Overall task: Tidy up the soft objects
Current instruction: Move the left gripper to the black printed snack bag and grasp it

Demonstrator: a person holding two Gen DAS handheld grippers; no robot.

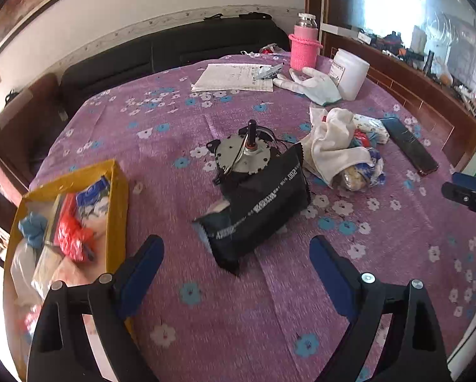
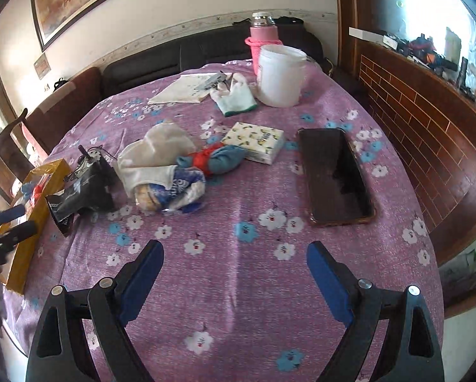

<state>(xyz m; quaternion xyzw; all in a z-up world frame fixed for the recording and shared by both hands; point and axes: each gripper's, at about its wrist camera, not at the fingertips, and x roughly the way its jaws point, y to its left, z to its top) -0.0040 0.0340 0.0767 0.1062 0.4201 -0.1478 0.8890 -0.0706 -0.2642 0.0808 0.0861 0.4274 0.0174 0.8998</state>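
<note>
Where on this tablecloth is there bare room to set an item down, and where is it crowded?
Free: the near cloth between the black pouch, the phone and both open grippers, left, right. Also the stretch from the yellow box up to the notepad. Crowded: the white cloth pile by the tissue pack.

1. The black pouch (image 1: 263,210) bears lines of white print along its side; the digits "200" seem to stand near its upper end, and the rest is too blurred to read
2. The white tub (image 1: 349,73) carries a label with print too small to read
3. The paper sheet (image 1: 234,78) shows faint unreadable writing
</note>
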